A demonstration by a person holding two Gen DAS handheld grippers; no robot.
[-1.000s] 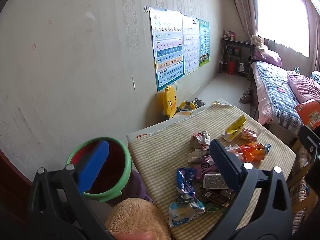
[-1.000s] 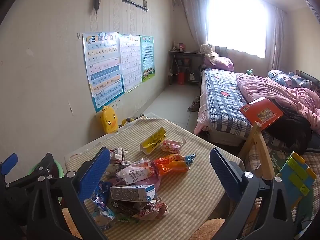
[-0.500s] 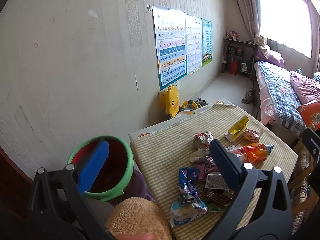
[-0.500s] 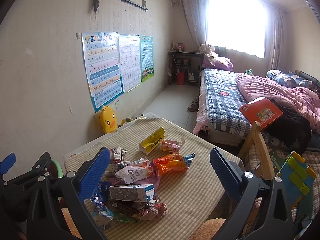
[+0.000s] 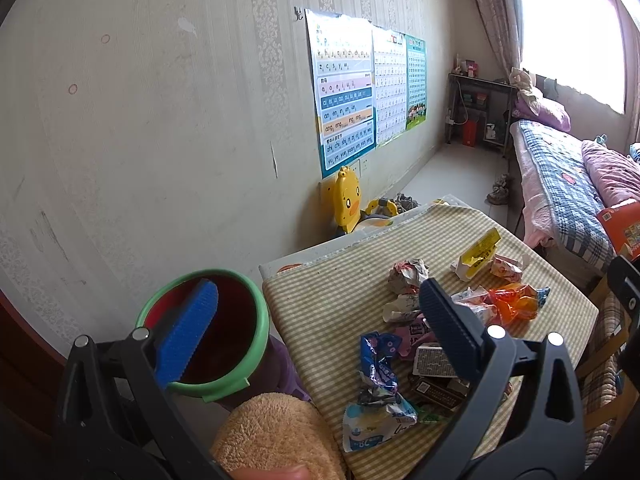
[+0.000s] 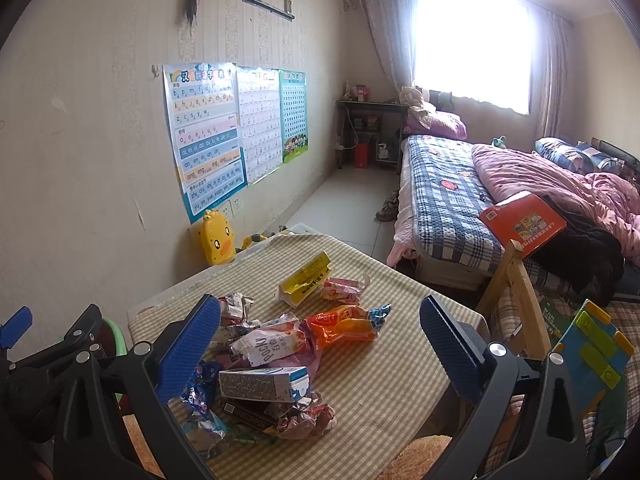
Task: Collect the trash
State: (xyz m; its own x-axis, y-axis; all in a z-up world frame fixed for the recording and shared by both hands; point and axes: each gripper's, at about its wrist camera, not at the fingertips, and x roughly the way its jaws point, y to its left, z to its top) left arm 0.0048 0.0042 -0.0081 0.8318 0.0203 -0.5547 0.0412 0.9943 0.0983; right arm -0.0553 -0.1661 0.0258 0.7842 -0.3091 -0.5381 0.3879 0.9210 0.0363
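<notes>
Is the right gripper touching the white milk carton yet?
Apart. The right wrist view shows the right gripper open above the table, with checked cloth visible between its blue pads and the milk carton.

We are in a home bedroom: a quilted bed (image 6: 448,196) at two o'clock, children's learning posters (image 6: 236,132) at ten o'clock.

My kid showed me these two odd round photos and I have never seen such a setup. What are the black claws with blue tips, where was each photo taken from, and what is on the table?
A person holds a two-finger gripper in each hand, each carrying a wide-angle camera that looks along its blue fingers. One photo is from the left gripper, one from the right gripper. Both are open and hold nothing. On the checked tablecloth lies snack trash: a Pocky wrapper, an orange wrapper, a small carton, a yellow box. Beside the table stands a green-rimmed bin.
</notes>
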